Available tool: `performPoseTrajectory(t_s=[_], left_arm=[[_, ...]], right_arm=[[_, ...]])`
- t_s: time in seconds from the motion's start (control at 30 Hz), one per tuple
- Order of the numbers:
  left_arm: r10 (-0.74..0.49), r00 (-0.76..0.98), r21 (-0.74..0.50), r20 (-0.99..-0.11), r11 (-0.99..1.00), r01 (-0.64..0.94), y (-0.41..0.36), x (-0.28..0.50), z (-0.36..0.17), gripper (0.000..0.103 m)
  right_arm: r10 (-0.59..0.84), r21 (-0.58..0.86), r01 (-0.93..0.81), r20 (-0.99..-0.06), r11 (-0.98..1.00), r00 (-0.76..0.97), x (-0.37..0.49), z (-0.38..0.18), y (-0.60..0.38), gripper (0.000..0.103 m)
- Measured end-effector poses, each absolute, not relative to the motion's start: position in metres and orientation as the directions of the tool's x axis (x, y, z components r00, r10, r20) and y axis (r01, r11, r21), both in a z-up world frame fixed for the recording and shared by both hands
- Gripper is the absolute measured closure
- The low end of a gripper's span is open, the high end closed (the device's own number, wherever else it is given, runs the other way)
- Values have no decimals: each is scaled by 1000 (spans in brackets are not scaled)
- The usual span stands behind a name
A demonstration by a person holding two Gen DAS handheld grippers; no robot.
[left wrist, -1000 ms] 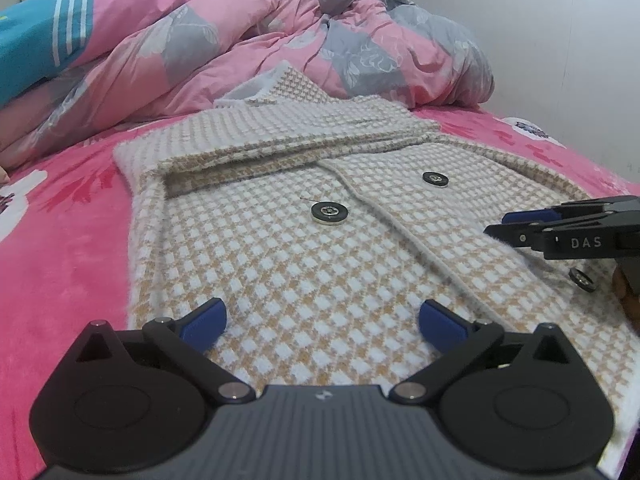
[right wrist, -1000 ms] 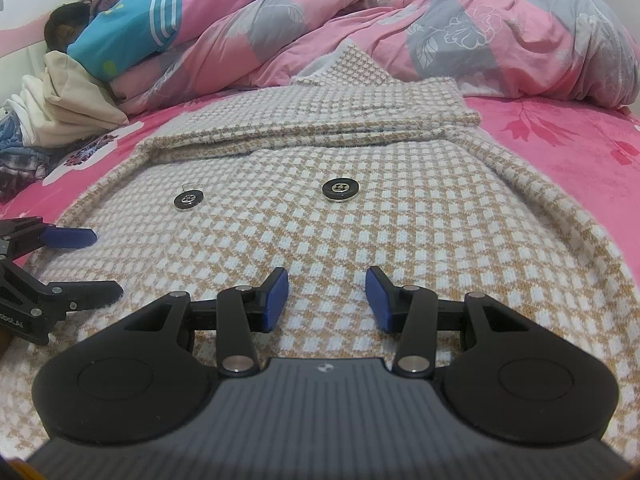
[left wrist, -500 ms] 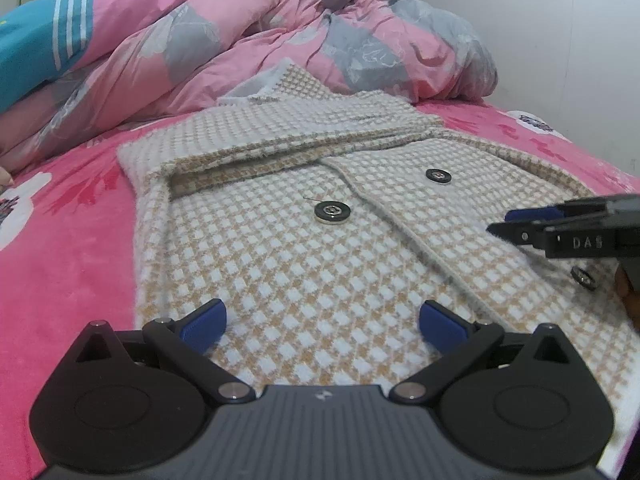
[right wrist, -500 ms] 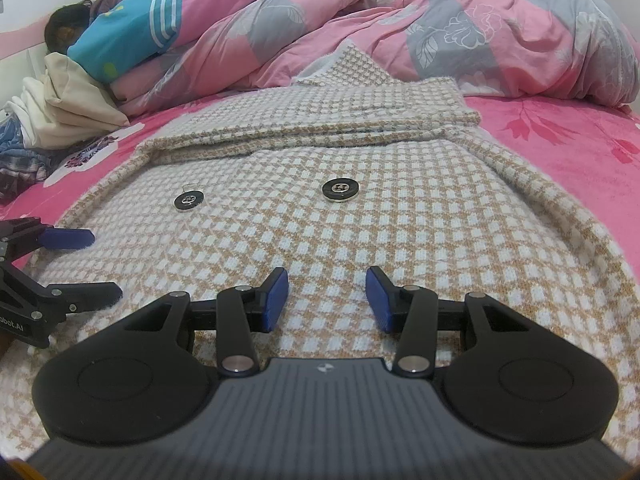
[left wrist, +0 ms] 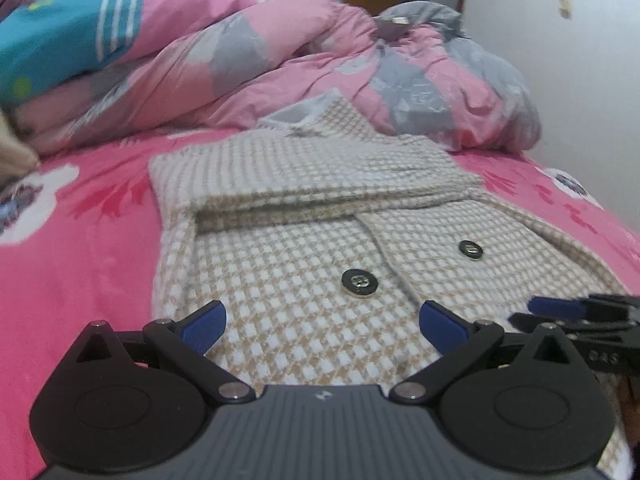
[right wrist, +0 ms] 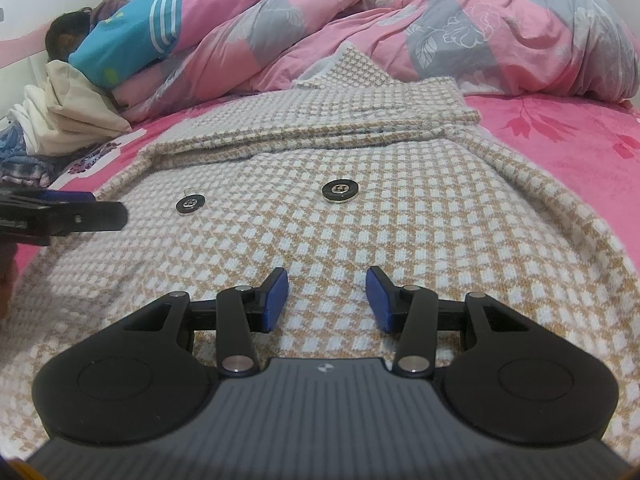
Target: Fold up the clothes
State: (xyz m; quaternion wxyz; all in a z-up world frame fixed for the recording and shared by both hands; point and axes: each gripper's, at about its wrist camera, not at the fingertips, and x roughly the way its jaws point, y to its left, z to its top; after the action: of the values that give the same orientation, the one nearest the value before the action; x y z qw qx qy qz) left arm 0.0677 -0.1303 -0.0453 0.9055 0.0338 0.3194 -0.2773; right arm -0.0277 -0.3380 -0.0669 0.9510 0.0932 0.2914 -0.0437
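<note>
A tan-and-white checked jacket (left wrist: 280, 280) lies flat on the pink bed, its sleeves folded across the top. Two black buttons (left wrist: 360, 282) (left wrist: 471, 249) show on its front. My left gripper (left wrist: 322, 326) hovers over the jacket's lower left part, jaws open wide, nothing between them. In the right wrist view the jacket (right wrist: 400, 220) fills the middle, with buttons (right wrist: 340, 191) (right wrist: 191, 204). My right gripper (right wrist: 328, 300) stands partly open just above the fabric, holding nothing. Each gripper shows at the edge of the other's view: the right gripper (left wrist: 560, 312), the left gripper (right wrist: 80, 212).
A crumpled pink-and-grey duvet (right wrist: 400, 28) lies behind the jacket, with a blue striped garment (right wrist: 132, 36) and cream cloths (right wrist: 72, 116) at the left. Pink bed sheet (left wrist: 80, 280) lies bare left of the jacket. A white wall (left wrist: 580, 80) stands at the right.
The left gripper has lifted a little, moved in over the jacket and rolled slightly; its view is blurred. The right gripper has kept still. Both stay open.
</note>
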Motion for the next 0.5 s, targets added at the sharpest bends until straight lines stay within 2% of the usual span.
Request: performPoseTrajectory(t_s=[0.2,0.4,0.5], left_arm=[[-432,642,-140,-634,880,454,-131,75,-61,0],[-402,649,-90,-646,885,457,-138,74,-64,0],[-391,648,-75,-653,886,458,-141,74,-64,0]], right_arm=[[-30,152,139,-562,979,827,-28,-67,-337,60],[-39,145,146,-566,979,824,-28,-67,-336,60],[-64,107,160,-602,981,796,-21,-57,-331,56]])
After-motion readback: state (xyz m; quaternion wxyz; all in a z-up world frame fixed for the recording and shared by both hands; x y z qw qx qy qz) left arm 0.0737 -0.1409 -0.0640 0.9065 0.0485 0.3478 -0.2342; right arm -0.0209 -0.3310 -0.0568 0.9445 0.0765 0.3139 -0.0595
